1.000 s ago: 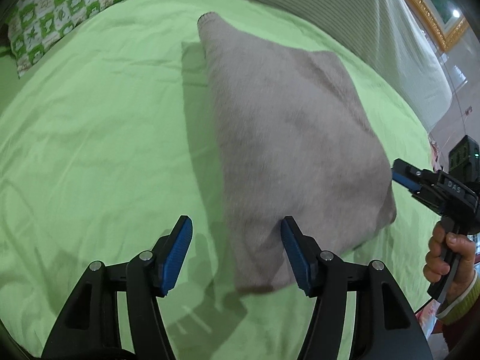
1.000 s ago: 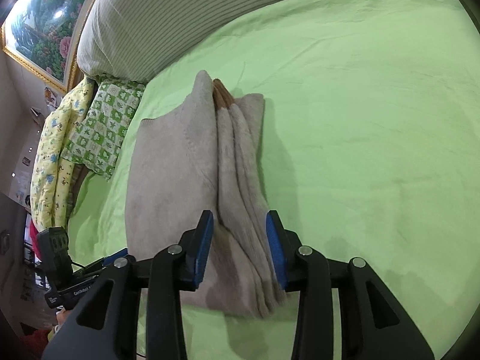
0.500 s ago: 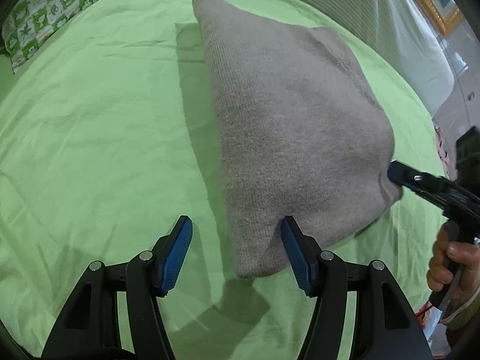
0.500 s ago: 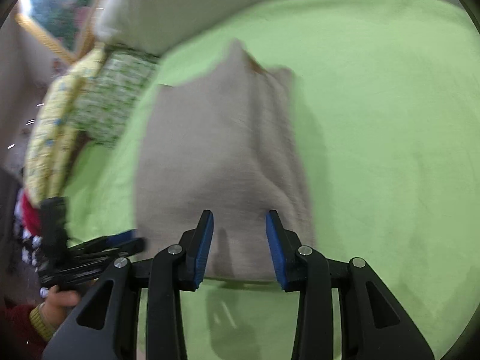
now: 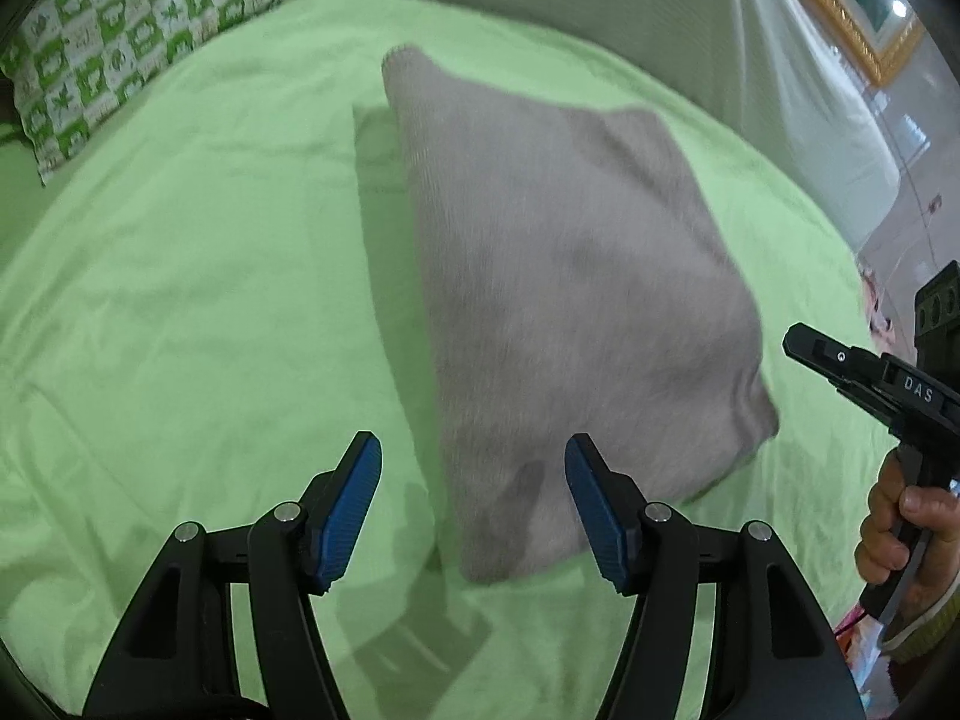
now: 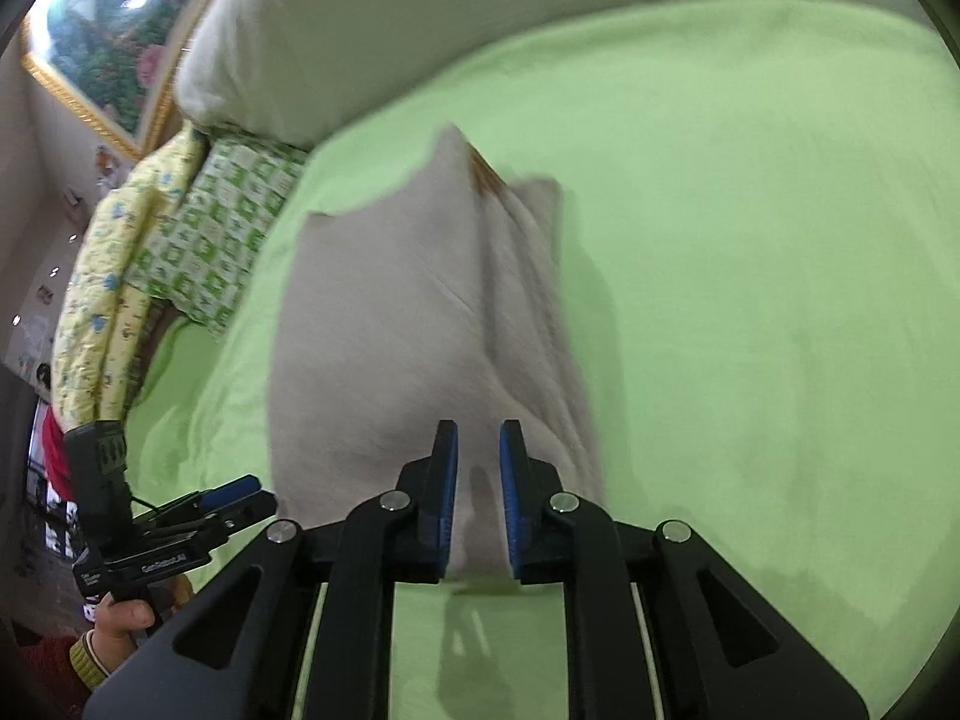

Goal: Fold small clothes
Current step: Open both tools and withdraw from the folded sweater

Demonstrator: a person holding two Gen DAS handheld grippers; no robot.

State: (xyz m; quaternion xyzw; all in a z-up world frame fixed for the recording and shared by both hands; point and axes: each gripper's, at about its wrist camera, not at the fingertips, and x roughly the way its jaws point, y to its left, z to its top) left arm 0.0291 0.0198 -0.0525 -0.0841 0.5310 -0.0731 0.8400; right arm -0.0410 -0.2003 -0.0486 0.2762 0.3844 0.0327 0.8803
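Folded sweater on the bed

My right hand-held gripper [image 6: 479, 456] is closing over the grey sweater's [image 5: 570, 300] near edge mid-bed [image 5: 180, 300]; my left hand-held gripper [image 5: 471, 480] stands wide, sweater corner between its fingers, untouched.

My claws blur the sweater [image 6: 390, 360]; its knit and the brown patch [image 6: 483, 171] at 12 o'clock I cannot read. My right claw [image 6: 479, 498] is closing over the near hem, but its pads hide whether they already press cloth. The sweater's underside is hidden against the sheet [image 5: 180, 300]. At 3 o'clock the edge cuts my right hand [image 5: 900, 516]. The painting [image 6: 114, 30] at 10 o'clock is cut off too.
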